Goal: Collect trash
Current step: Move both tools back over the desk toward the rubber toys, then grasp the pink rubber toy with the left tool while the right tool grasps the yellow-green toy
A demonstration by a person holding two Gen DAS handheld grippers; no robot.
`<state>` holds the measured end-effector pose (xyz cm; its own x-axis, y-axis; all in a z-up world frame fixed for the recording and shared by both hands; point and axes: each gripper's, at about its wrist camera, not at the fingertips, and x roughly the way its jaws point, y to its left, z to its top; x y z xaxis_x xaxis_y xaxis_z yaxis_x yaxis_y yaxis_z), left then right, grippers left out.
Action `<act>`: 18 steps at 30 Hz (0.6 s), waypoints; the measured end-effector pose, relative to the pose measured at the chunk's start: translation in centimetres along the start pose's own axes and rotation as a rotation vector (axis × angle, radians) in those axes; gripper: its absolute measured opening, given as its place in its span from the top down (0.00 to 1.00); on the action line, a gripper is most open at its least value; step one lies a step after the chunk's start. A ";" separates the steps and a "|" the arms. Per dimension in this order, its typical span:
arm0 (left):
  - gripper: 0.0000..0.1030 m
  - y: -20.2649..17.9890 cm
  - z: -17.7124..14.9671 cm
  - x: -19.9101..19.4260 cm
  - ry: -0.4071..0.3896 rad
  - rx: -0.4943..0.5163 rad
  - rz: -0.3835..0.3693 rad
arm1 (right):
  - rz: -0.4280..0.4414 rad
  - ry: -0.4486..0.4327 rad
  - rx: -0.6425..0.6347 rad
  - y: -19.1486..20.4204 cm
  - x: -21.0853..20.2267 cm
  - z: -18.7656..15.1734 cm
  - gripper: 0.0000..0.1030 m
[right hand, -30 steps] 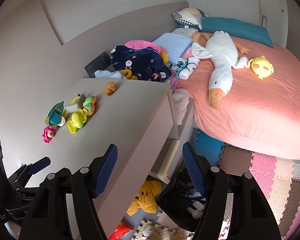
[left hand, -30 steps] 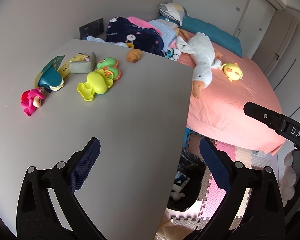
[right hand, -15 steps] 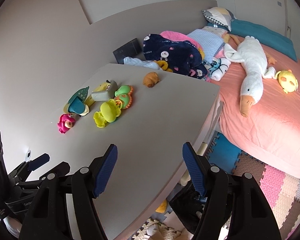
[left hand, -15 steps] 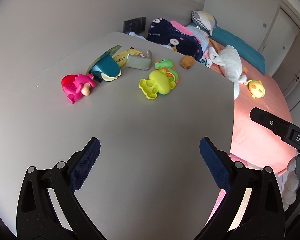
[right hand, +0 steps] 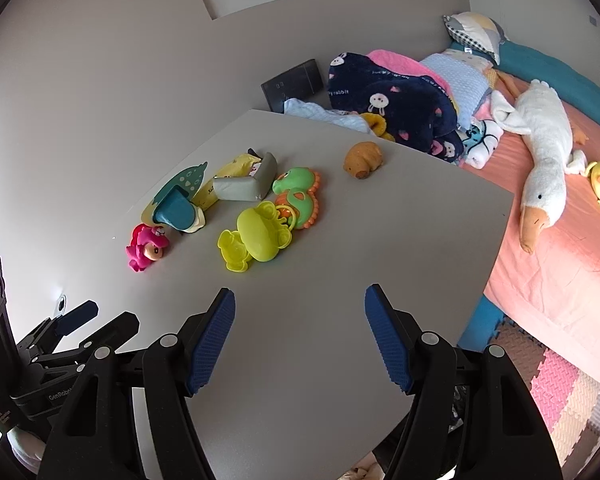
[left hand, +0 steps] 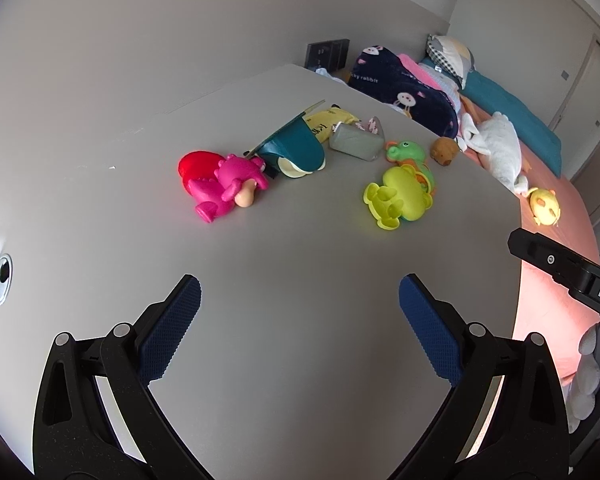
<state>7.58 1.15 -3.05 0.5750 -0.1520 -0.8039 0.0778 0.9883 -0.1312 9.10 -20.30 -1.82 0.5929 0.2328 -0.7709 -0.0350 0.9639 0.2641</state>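
Grey and crumpled, the wrapper [left hand: 355, 142] lies among toys at the table's [left hand: 300, 280] far side, so both empty grippers, left [left hand: 299, 308] and right [right hand: 300, 320], hang wide-jawed above bare tabletop, presumably ready to reach.

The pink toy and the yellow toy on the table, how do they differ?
The pink toy is a figure with a face showing; the yellow toy is a smooth rounded frog shape. The pink toy lies nearest the wall, apart; the yellow toy touches the green toy. Both rest on the table.
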 end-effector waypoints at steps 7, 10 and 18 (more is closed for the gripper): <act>0.08 1.9 1.5 2.0 0.008 -0.049 0.040 | 0.024 0.032 -0.054 1.4 3.0 1.6 0.34; 0.08 2.9 2.3 3.2 0.014 -0.083 0.060 | 0.031 0.050 -0.076 2.1 4.5 2.2 0.34; 0.11 4.0 4.3 5.7 0.029 -0.106 0.075 | 0.029 0.083 -0.125 3.4 7.8 3.6 0.34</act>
<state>14.66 4.30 -5.65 0.5522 -0.0794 -0.8299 -0.0519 0.9902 -0.1293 16.46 -15.64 -4.88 0.5217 0.2656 -0.8107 -0.1539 0.9640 0.2168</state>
